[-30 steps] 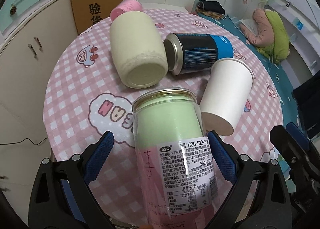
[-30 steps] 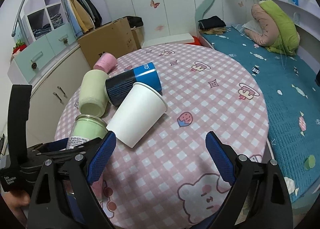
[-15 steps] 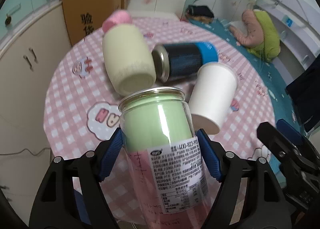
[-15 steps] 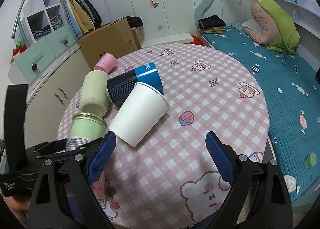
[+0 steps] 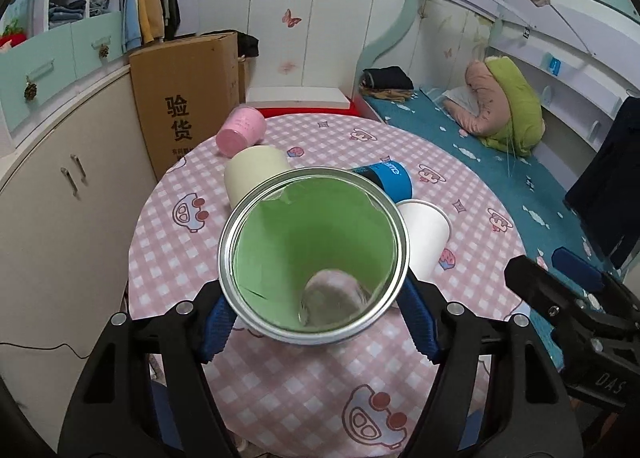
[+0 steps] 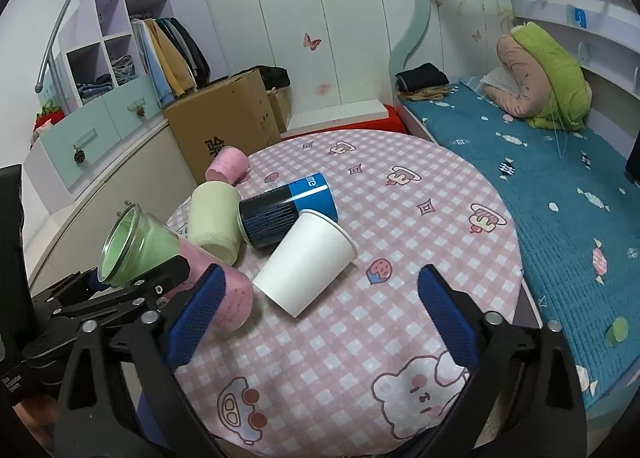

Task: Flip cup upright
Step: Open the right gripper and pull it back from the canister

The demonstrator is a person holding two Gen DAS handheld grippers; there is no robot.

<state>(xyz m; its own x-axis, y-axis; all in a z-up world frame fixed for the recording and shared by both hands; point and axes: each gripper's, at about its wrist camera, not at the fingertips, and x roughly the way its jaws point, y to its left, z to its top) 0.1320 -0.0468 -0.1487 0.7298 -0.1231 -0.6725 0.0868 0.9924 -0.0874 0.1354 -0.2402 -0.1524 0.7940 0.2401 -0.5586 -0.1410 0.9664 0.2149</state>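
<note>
My left gripper is shut on a clear green-and-pink cup, with its open mouth facing the camera. In the right wrist view the same cup is tilted, mouth up and to the left, lifted off the table in the left gripper. My right gripper is open and empty over the table's near side. A white paper cup, a dark blue can, a cream cup and a pink cup lie on their sides.
The round table has a pink checked cloth. A cardboard box and cabinets stand behind it on the left. A bed lies to the right. The right gripper shows at the right edge of the left wrist view.
My left gripper closed on the green-and-pink cup, lifted it and tipped it so its mouth turns up toward the camera. The right gripper stayed open and hardly moved.
</note>
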